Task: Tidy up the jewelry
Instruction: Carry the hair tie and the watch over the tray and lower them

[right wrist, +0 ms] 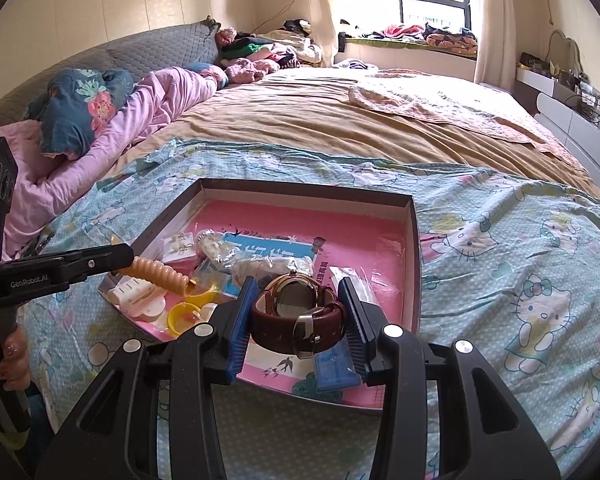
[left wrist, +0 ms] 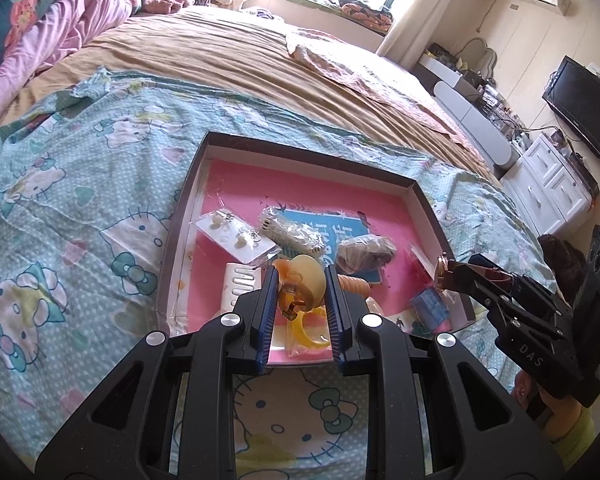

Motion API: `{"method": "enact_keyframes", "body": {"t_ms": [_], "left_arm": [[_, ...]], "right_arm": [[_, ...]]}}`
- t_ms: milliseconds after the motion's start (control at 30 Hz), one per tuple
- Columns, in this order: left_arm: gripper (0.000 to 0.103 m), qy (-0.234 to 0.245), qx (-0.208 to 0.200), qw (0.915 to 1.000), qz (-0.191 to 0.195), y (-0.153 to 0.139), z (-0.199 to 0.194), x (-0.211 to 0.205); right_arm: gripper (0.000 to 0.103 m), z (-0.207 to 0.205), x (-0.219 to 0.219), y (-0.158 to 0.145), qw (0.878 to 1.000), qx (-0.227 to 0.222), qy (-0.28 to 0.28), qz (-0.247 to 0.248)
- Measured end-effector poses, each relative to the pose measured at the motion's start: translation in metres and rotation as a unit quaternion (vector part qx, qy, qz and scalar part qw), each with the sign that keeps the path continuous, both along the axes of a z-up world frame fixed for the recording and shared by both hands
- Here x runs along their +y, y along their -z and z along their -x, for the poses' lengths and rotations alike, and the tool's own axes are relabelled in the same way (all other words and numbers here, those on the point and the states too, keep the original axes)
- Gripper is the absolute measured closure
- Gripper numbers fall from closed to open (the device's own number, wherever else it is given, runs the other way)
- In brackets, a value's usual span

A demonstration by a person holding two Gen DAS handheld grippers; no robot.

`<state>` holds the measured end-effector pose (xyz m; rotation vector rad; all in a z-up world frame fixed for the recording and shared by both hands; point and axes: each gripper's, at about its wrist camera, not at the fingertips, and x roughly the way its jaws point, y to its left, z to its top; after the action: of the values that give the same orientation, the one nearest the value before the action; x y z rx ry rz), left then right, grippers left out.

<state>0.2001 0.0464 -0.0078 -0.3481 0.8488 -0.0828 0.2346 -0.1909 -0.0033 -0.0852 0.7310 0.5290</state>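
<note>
The left gripper (left wrist: 300, 280) is clamped on a spiral hair tie (right wrist: 160, 276); the right gripper (right wrist: 298, 312) pinches a watch (right wrist: 296, 300). Both hover above the shallow box (left wrist: 424, 204), probably for sorting.

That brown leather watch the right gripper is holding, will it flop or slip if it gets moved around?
The watch probably won't flop much: its strap is buckled into a loop, squeezed between the right gripper's pads. The leather should grip fairly well. The metal case looks like the heavy part, so it may pivot if swung.
</note>
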Motion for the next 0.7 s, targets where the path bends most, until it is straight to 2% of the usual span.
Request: {"method": "enact_keyframes", "body": {"t_ms": [400,700], "left_arm": [[0.087,-0.005,0.026,0.9996,-0.008,0.022,-0.008,0.007],[0.087,-0.005,0.026,0.9996,-0.011,0.023,-0.009,0.009]], "right_arm": [[0.063,-0.004,0.013,0.014,1.000,0.009,-0.016,0.006],[0.063,-0.006,0.023,0.032,0.999,0.023,-0.022,0.012]]}}
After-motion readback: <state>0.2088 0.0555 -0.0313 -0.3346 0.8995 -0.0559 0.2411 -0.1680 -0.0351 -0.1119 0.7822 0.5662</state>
